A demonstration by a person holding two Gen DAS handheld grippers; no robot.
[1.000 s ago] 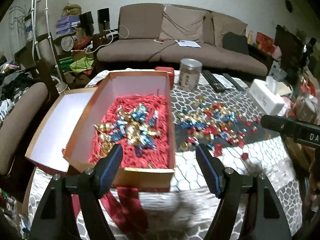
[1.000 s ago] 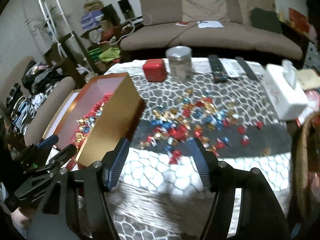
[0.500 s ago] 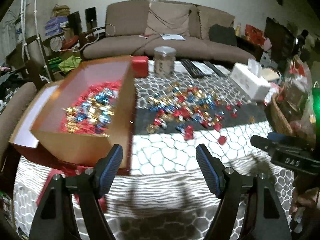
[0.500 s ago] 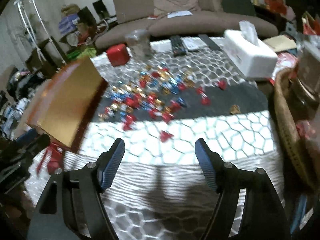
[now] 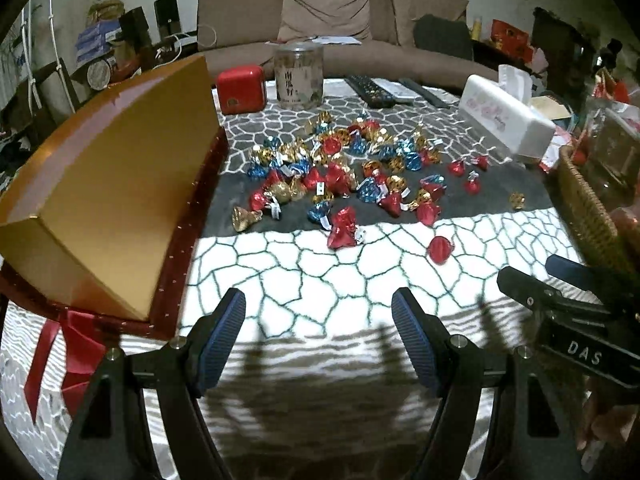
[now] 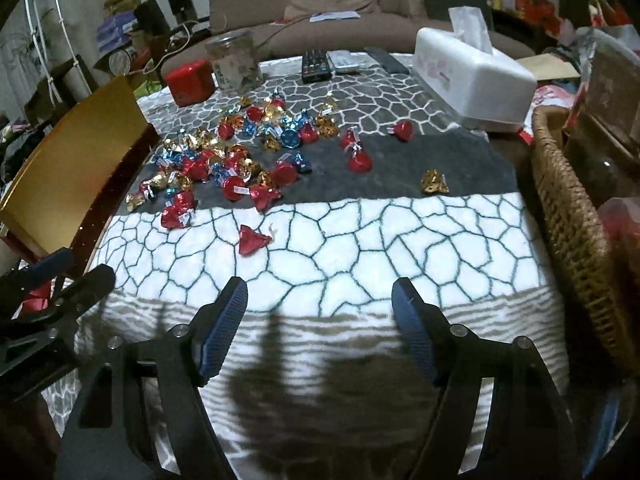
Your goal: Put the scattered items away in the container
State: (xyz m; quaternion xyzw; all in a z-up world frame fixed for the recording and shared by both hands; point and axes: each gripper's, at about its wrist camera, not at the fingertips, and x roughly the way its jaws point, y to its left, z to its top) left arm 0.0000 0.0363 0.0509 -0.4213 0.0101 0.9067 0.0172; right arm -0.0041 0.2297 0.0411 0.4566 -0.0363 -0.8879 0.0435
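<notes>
While level, left tongs (image 5: 319,312), right tongs (image 6: 319,304) agape.

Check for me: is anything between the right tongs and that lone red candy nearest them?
Nothing visible. The right tongs stand open above bare patterned tablecloth, and the lone red candy lies ahead and slightly left, apart from the main candy pile.

The room is dim, but bright light falls on the table (image 5: 328,280). Dark claw shadows lie on the cloth at the bottom of both views. Edges bend round and go black. The far room looks soft and grainy.
</notes>
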